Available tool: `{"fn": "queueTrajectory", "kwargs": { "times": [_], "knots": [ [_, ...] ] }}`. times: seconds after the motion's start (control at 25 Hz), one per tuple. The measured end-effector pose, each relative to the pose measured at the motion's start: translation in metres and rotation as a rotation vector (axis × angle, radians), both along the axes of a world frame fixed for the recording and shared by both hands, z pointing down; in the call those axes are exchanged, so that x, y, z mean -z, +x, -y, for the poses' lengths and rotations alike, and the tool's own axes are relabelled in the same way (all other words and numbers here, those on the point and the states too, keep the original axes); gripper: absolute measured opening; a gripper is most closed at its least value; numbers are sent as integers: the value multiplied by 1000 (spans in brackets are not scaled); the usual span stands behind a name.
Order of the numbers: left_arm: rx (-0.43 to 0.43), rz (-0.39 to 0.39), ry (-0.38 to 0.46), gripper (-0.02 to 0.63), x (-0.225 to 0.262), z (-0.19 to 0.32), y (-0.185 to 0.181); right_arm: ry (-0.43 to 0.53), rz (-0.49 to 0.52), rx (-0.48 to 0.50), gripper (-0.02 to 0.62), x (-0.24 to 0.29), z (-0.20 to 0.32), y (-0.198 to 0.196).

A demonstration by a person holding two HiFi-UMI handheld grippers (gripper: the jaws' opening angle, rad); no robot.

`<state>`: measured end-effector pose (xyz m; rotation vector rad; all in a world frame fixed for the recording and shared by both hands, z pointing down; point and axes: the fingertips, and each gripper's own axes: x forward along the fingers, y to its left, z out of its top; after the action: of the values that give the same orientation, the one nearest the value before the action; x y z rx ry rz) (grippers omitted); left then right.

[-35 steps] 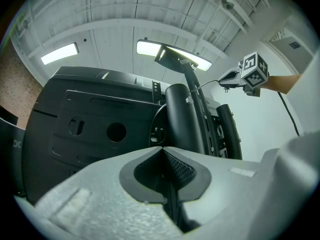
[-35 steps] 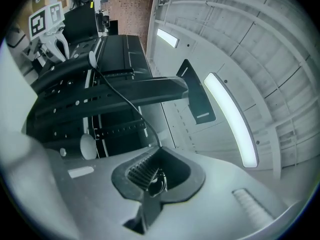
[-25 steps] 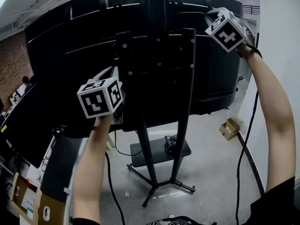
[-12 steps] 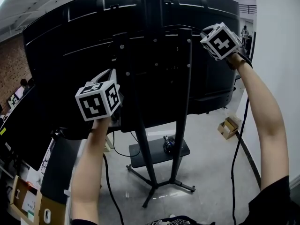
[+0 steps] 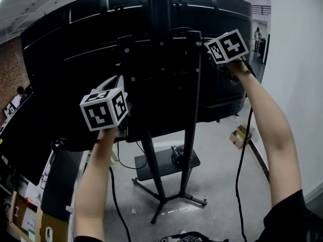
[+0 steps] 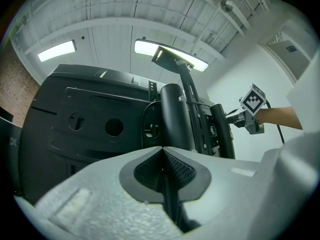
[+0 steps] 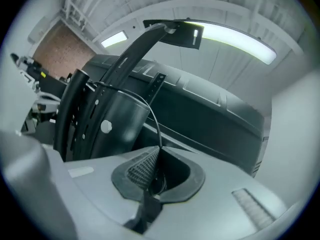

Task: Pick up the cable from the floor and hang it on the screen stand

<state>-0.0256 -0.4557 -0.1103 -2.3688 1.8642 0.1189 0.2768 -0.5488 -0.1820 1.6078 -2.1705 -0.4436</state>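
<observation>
Holding the cable [image 7: 152,113] pinched between closed jaws, the right gripper [image 7: 159,151] is hovering high beside the right upright of the screen stand [image 5: 191,110], behind the big dark screen [image 5: 60,59]. From the jaws the thin strand is rising and arching over toward the stand's mounting bracket, so the cable is sitting up near the top of the stand, well clear of the floor [image 5: 222,185]. Whether it is already resting on the bracket or only passing close to it is not clear. The left gripper [image 6: 162,151] is waiting lower, beside the left upright, its jaws pressed together with nothing plainly between them.

The hang is looking nearly done, and the risk is lying in the release. If the right jaws are opening before the strand is seated over the bracket's edge, any slack hanging below is likely to be dragging it off and sending it down to the floor. Tugging too hard could also be snagging the thin strand on the bracket hardware or nudging the stand. Bringing the left gripper up to steady the loop would be helping.
</observation>
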Motion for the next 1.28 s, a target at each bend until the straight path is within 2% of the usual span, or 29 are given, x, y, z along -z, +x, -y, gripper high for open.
{"fn": "queueTrajectory", "kwargs": {
  "times": [0.32, 0.52, 0.68, 0.96, 1.08, 1.28],
  "knots": [
    [-20, -3, -9, -2, -7, 0, 2, -50, 313, 104, 17, -12, -3, -11],
    [-23, -1, -17, -2, -11, -2, -1, -105, 440, 150, 17, -26, -3, -12],
    [-30, 7, -22, -2, -14, -3, 1, -15, 417, 140, 20, -30, -8, -11],
    [-43, 11, -31, -2, -21, -5, 8, 164, 441, 157, 32, -29, -25, -9],
    [-49, 10, -36, -2, -22, -7, 10, 196, 449, 142, 43, -36, -34, -5],
    [-68, 9, -43, -2, -27, -13, 18, 195, 464, 134, 43, -56, -55, -3]
  ]
}}
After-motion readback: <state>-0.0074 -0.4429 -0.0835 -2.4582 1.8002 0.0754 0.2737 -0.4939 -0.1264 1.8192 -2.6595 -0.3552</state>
